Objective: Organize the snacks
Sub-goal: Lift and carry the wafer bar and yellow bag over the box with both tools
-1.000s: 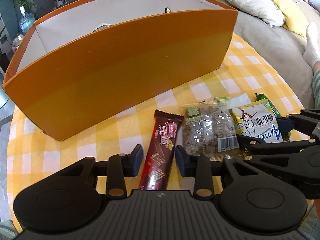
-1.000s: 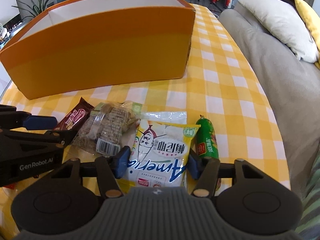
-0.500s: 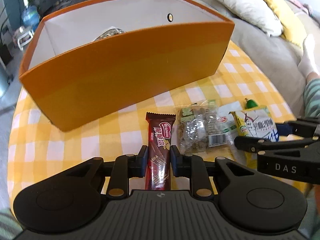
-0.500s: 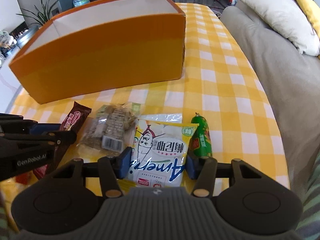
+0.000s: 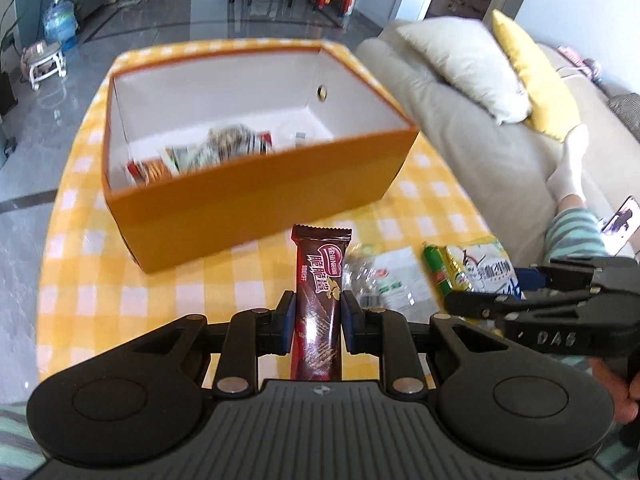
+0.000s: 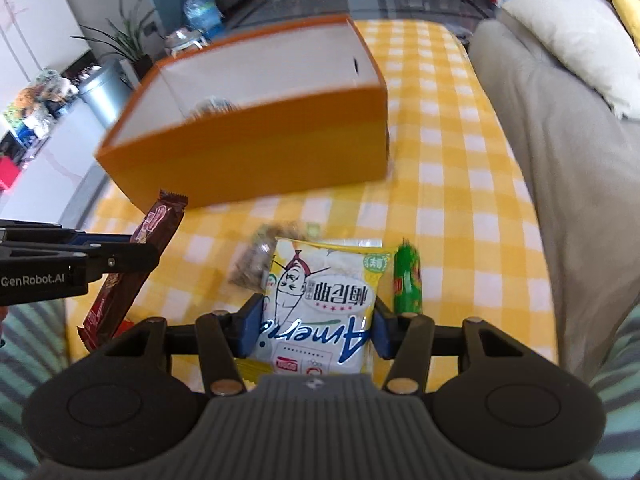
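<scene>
My left gripper (image 5: pixel 316 316) is shut on a brown chocolate bar (image 5: pixel 320 292) and holds it lifted above the yellow checked table (image 5: pixel 100 280); the bar also shows in the right wrist view (image 6: pixel 132 264). My right gripper (image 6: pixel 316 324) is shut on a yellow-and-white snack bag (image 6: pixel 320 300), raised off the table. The orange box (image 5: pixel 256 196) stands ahead with several snacks inside (image 5: pixel 224 148). A clear bag of brown snacks (image 6: pixel 256 260) and a green sausage stick (image 6: pixel 407 280) lie on the table below.
A grey sofa (image 5: pixel 460 120) with white and yellow cushions runs along the table's right side. A person's leg in a white sock (image 5: pixel 568 168) rests on it. The table's left edge drops to a glossy floor (image 5: pixel 32 184).
Both grippers have closed on their snacks and lifted them up and back from the table. The box now appears lower and farther, with its inside visible.
</scene>
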